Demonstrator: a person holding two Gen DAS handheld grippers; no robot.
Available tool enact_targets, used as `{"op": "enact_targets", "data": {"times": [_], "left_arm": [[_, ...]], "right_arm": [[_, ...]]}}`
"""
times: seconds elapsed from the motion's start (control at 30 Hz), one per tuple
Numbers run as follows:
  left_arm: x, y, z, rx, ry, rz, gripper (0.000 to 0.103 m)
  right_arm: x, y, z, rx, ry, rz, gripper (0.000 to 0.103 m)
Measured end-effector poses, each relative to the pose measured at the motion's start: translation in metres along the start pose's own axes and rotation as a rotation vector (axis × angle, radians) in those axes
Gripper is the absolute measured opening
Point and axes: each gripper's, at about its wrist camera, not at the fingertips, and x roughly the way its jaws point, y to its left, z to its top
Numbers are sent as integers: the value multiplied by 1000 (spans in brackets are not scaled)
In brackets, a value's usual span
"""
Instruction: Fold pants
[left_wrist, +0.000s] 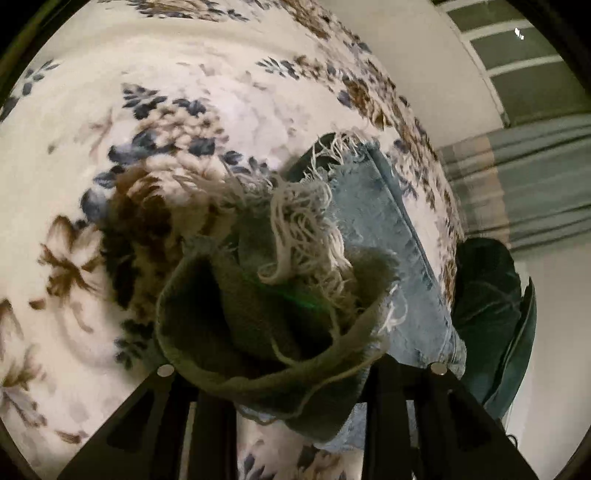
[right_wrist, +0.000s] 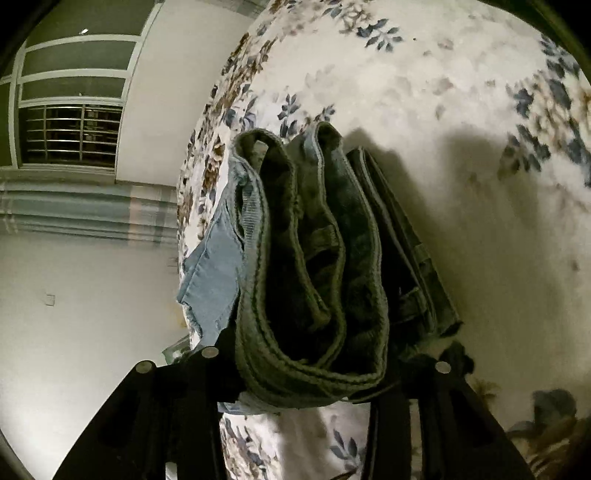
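Observation:
The pants are light blue denim jeans. In the left wrist view my left gripper is shut on the frayed leg hems, whose white threads hang loose; the rest of the jeans lies on the floral bedspread. In the right wrist view my right gripper is shut on the bunched waistband, several layers with belt loops showing, held above the floral bedspread.
The bedspread is white with blue and brown flowers. Its edge runs beside a white wall with a barred window and striped curtain. A dark green object stands off the bed's edge.

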Motion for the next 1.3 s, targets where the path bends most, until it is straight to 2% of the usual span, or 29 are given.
{"op": "enact_targets", "data": {"times": [0.07, 0.1, 0.13, 0.2, 0.23, 0.27, 0.33, 0.43, 0.53, 0.57, 0.6, 0.67, 0.7, 0.77, 0.83, 0.87, 0.9, 0.93, 0.97, 1.03, 1.07, 1.17, 1.2, 1.27, 1.3], "left_arm": [[-10, -11, 5, 48, 11, 43, 34], [-18, -18, 3, 96, 5, 88, 45], [-21, -22, 2, 130, -7, 125, 65], [-41, -39, -9, 253, -68, 247, 98], [-50, -46, -14, 297, -86, 272, 98], [-55, -49, -17, 327, -100, 289, 98], [-78, -66, -33, 428, -139, 357, 98], [-100, -85, -48, 529, -180, 417, 98], [-129, -103, -67, 610, -211, 461, 98], [-145, -110, -76, 626, -221, 462, 98], [-155, -114, -81, 632, -226, 460, 98], [-183, -124, -97, 649, -251, 464, 98], [-195, -129, -104, 659, -262, 460, 98], [-232, -143, -126, 681, -296, 459, 98], [-259, -152, -143, 697, -322, 450, 98], [-278, -157, -155, 706, -338, 444, 98], [-298, -163, -168, 712, -351, 432, 98], [-315, -168, -179, 718, -366, 426, 98], [-331, -172, -190, 729, -378, 416, 98], [-362, -181, -212, 744, -401, 406, 98], [-376, -183, -222, 748, -410, 397, 98], [-420, -191, -254, 755, -438, 374, 98], [-436, -194, -266, 760, -450, 372, 98], [-459, -196, -285, 763, -462, 371, 98], [-466, -196, -291, 763, -462, 370, 98]], "right_arm": [[0, 4, 1, -30, 1, -51, 54], [-2, 8, -2, -55, 2, -75, 61], [-9, 14, -10, -121, -12, -186, 72], [-23, 32, -22, -201, -32, -270, 83], [-30, 38, -28, -237, -42, -307, 90], [-30, 38, -28, -237, -42, -307, 93], [-45, 60, -47, -355, -90, -444, 100], [-74, 93, -83, -516, -170, -606, 103], [-107, 116, -115, -581, -220, -662, 103], [-107, 116, -115, -581, -220, -662, 103], [-135, 131, -135, -608, -238, -673, 103], [-145, 138, -143, -614, -243, -672, 103], [-182, 158, -166, -623, -278, -674, 103], [-198, 165, -173, -628, -286, -664, 103], [-248, 192, -206, -654, -327, -653, 103], [-248, 192, -206, -654, -327, -653, 103], [-286, 208, -228, -678, -352, -630, 103], [-301, 215, -239, -685, -362, -622, 103], [-301, 215, -239, -685, -362, -622, 103], [-364, 239, -280, -723, -401, -593, 103], [-364, 239, -280, -723, -401, -593, 103], [-436, 259, -332, -775, -453, -557, 103], [-436, 259, -332, -775, -453, -557, 103], [-483, 269, -369, -806, -469, -531, 103], [-483, 269, -369, -806, -469, -531, 103]]}}
